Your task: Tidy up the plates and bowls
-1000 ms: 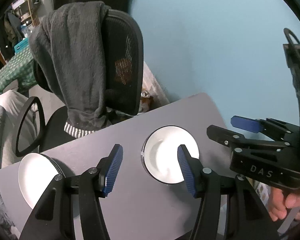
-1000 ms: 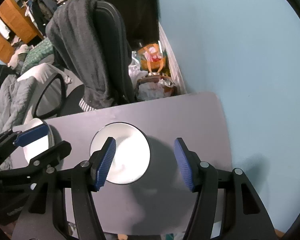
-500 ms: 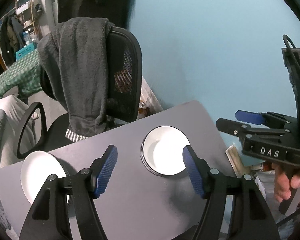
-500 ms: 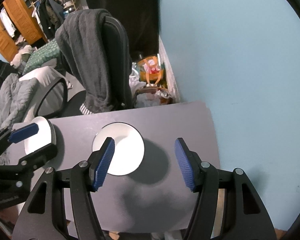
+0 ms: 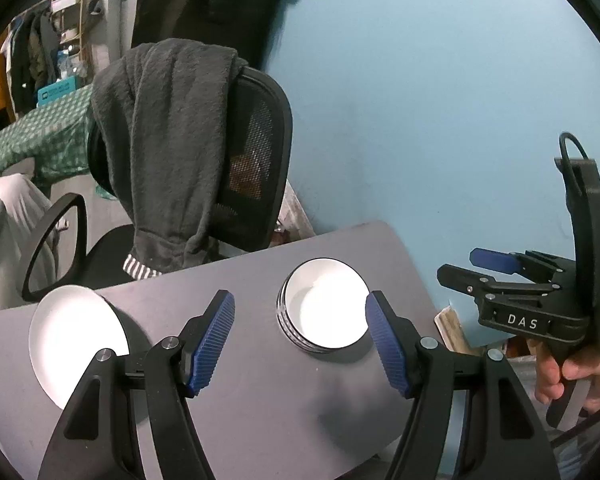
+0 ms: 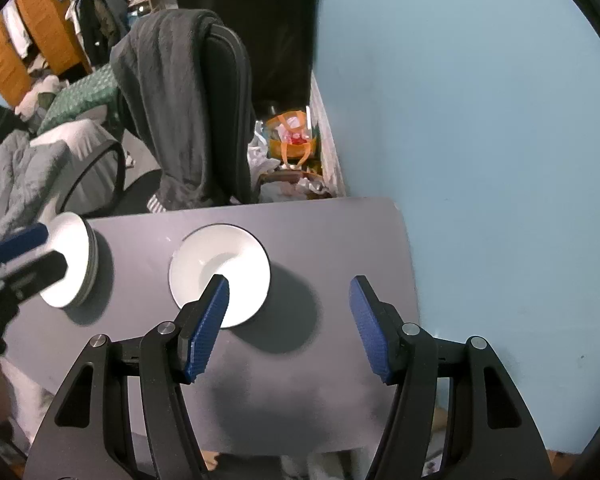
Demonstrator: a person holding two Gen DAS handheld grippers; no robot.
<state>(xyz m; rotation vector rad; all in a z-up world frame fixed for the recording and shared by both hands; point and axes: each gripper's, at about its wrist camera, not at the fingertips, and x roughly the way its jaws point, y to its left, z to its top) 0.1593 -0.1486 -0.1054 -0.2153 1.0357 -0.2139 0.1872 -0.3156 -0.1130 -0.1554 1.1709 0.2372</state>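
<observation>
White bowls (image 5: pixel 326 306) sit stacked near the grey table's (image 5: pixel 260 396) far edge; plates (image 5: pixel 74 340) at its left edge. Left gripper (image 5: pixel 300 344) and right gripper (image 6: pixel 288 328) gape wide, empty.

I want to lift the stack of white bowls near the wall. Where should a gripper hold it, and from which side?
Probably grip the stack of bowls across its ribbed side wall, coming down from above with one finger on each side. It sits upright on the table, with bare surface all around its wall.
</observation>
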